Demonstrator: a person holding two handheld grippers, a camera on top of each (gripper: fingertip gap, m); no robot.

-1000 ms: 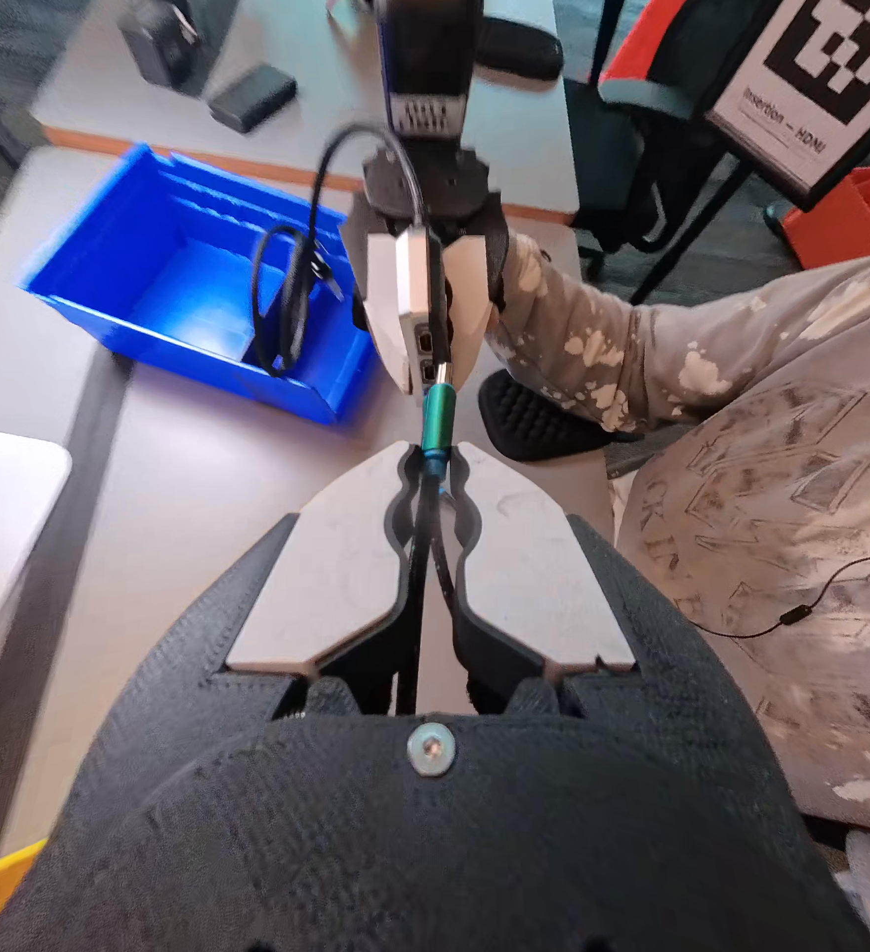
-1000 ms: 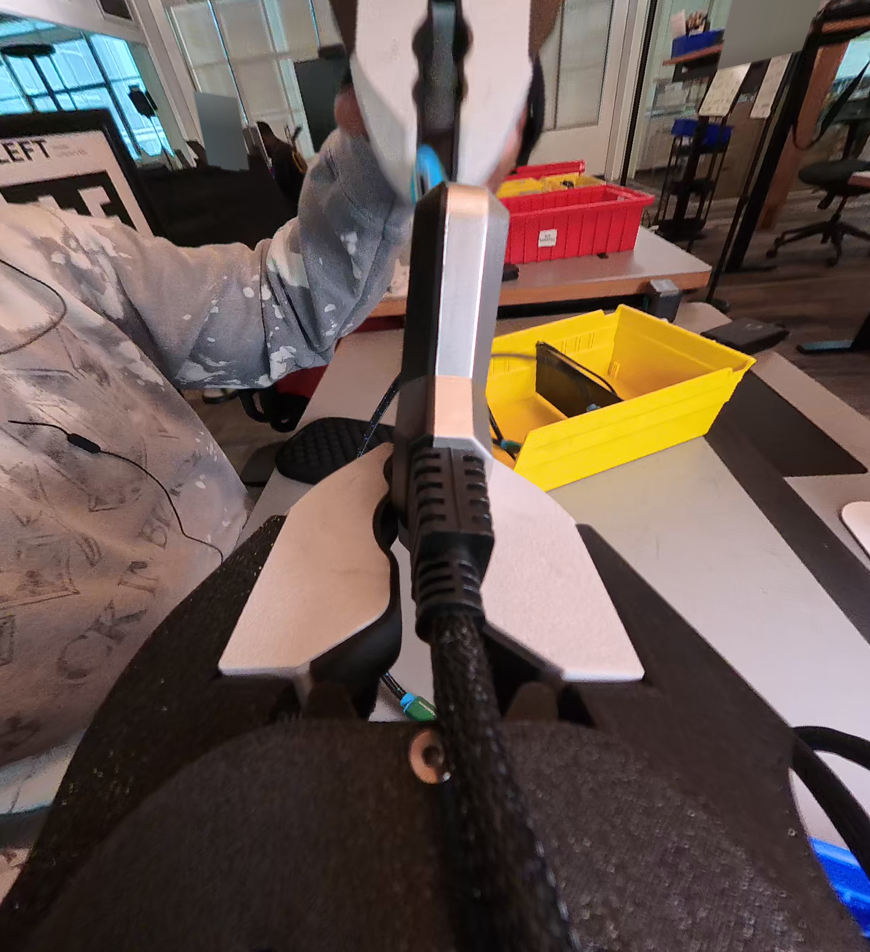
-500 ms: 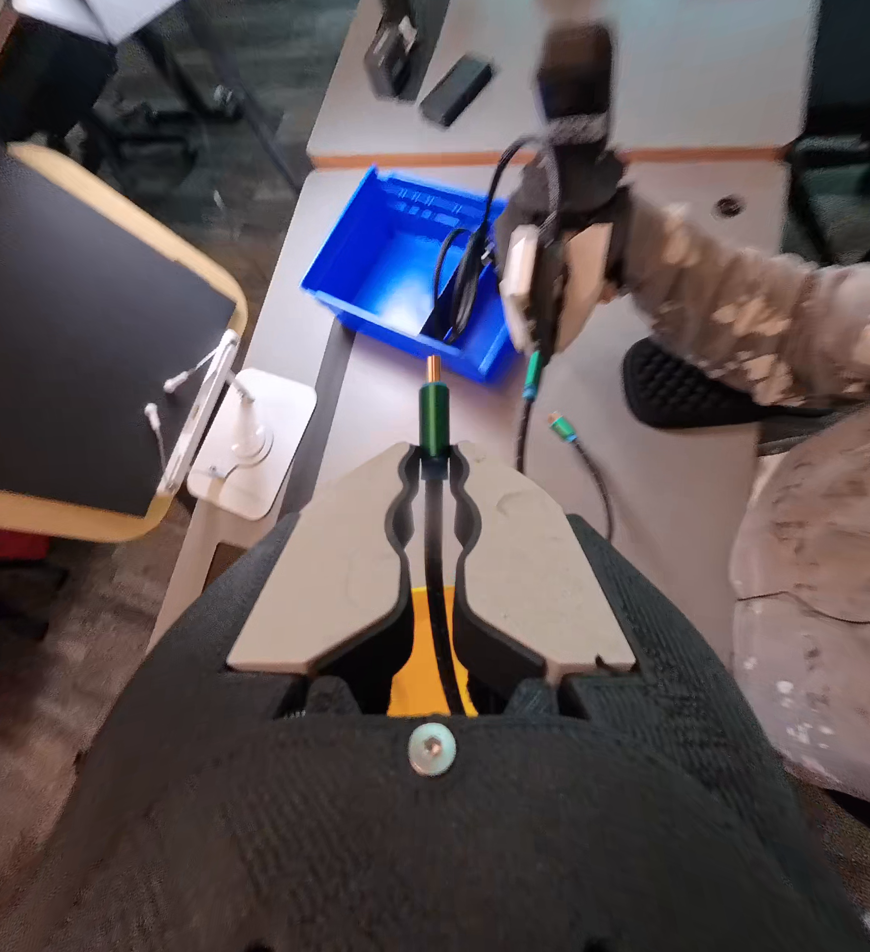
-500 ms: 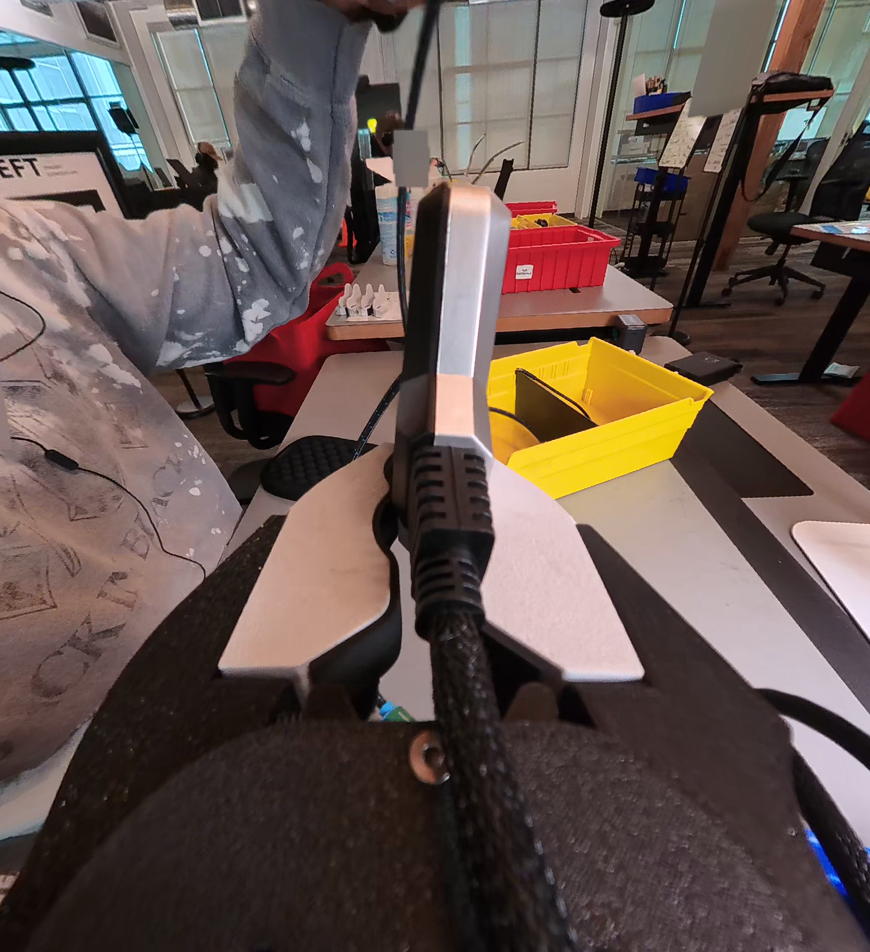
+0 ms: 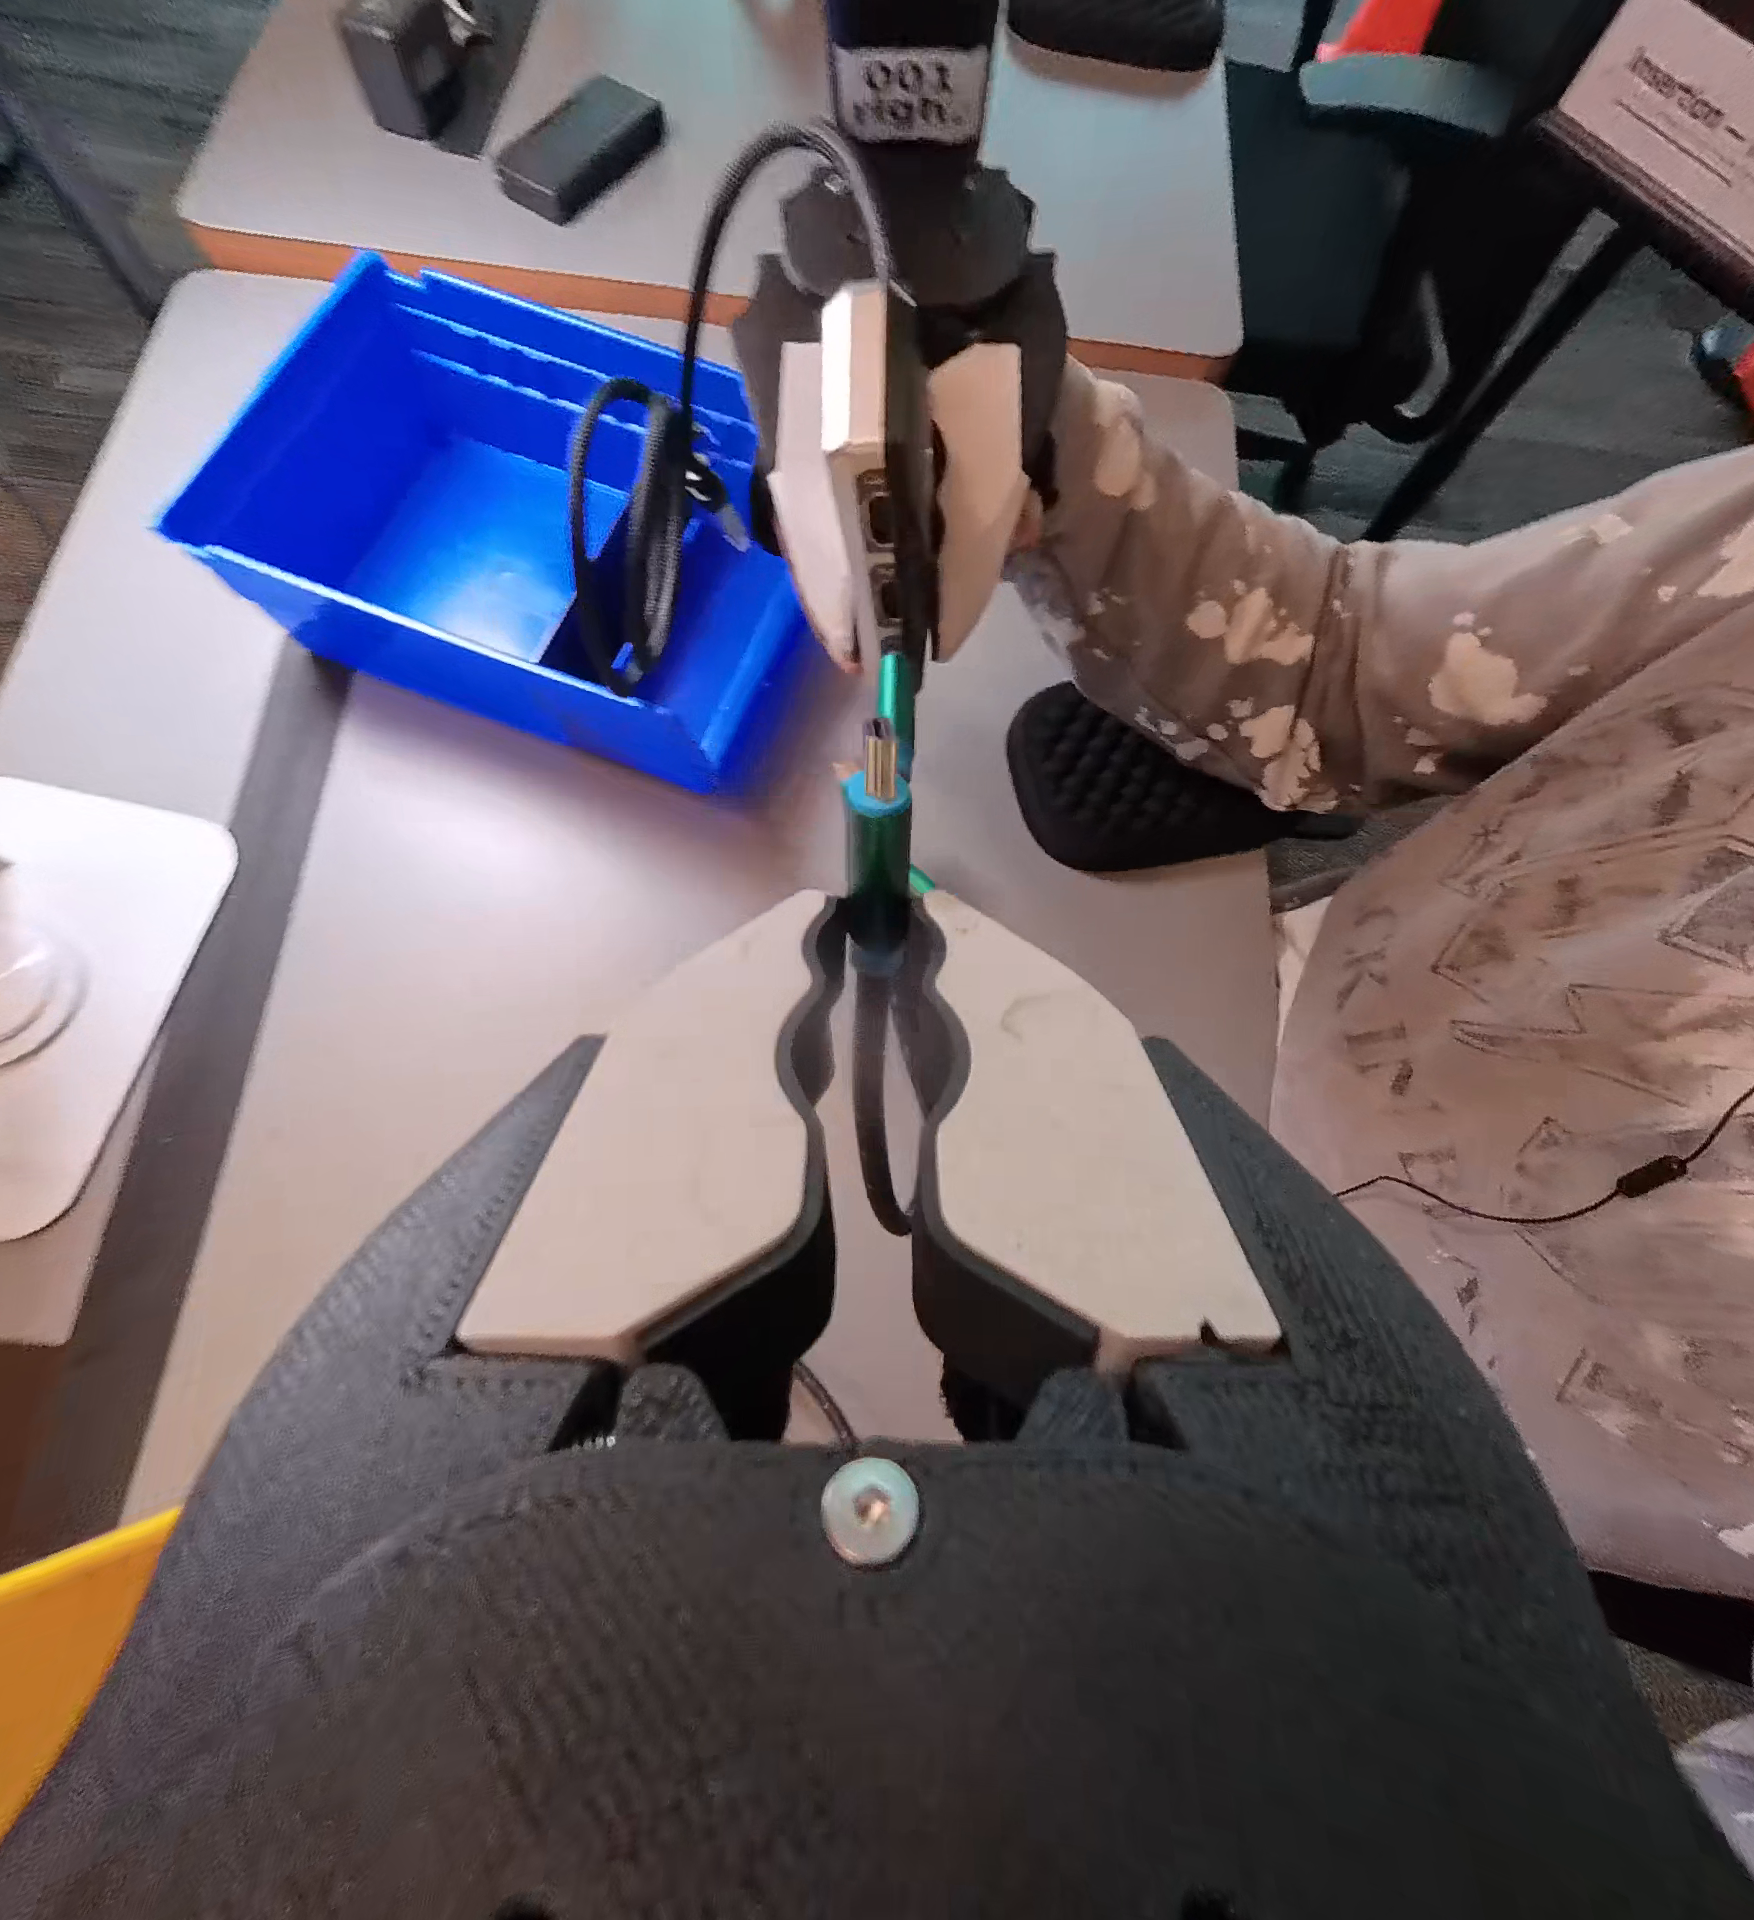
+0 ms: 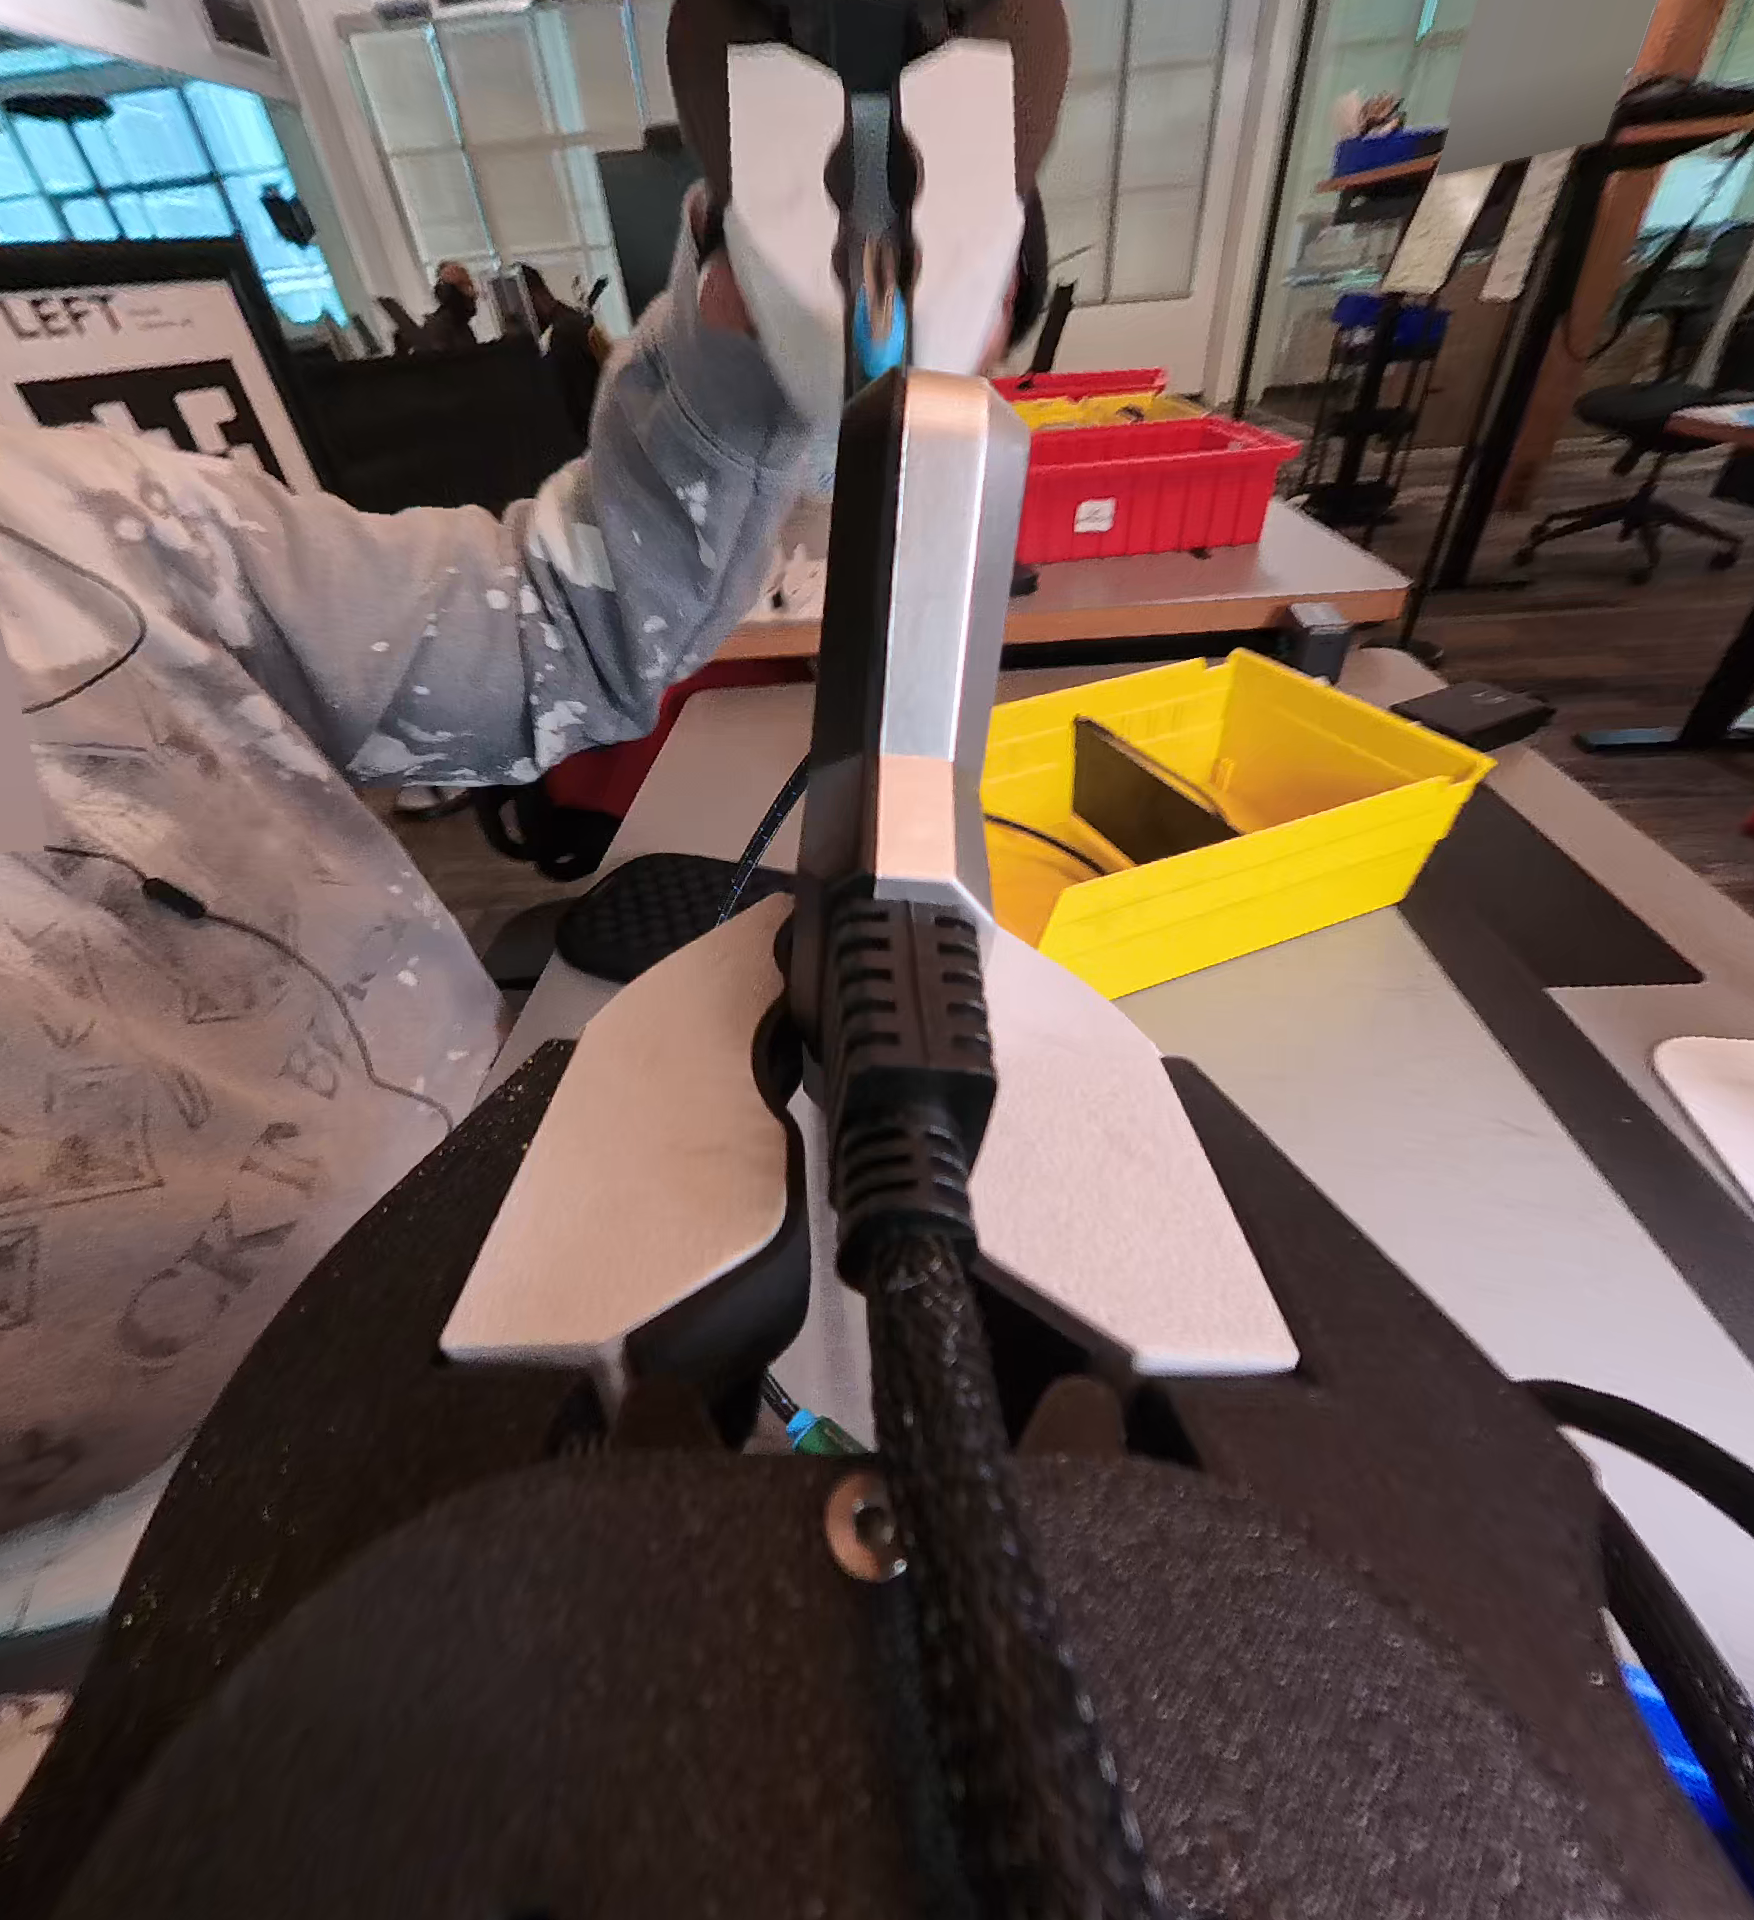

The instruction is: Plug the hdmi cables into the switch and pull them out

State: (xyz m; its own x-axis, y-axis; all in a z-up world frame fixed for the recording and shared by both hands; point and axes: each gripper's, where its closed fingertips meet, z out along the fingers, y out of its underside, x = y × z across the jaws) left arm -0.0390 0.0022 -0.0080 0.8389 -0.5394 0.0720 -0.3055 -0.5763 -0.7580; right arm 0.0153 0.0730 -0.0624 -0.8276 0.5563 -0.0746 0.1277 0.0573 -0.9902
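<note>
My left gripper (image 5: 878, 920) is shut on a green HDMI plug (image 5: 875, 831) whose metal tip points at the silver switch (image 5: 857, 457), just short of it. My right gripper (image 5: 894, 623) is shut on the switch and holds it upright above the table. A second green plug (image 5: 896, 686) sits in the switch's lower end. In the right wrist view my right gripper (image 6: 888, 925) grips the switch (image 6: 930, 623), which has a black braided cable (image 6: 904, 1091) plugged into its near end. The left gripper (image 6: 873, 353) hangs above the switch's far end.
A blue bin (image 5: 260, 499) with a coiled black cable stands at the back left. A yellow bin (image 6: 1268, 831) with a black divider is on the other side. A black textured pad (image 5: 1143, 790), a white stand base (image 5: 42, 997) and the person's sleeve (image 5: 1268, 623) are nearby.
The left gripper pulled its green plug out of the switch, swung away to the left, and has now come back with the plug tip just below the switch. The right gripper kept its hold.
</note>
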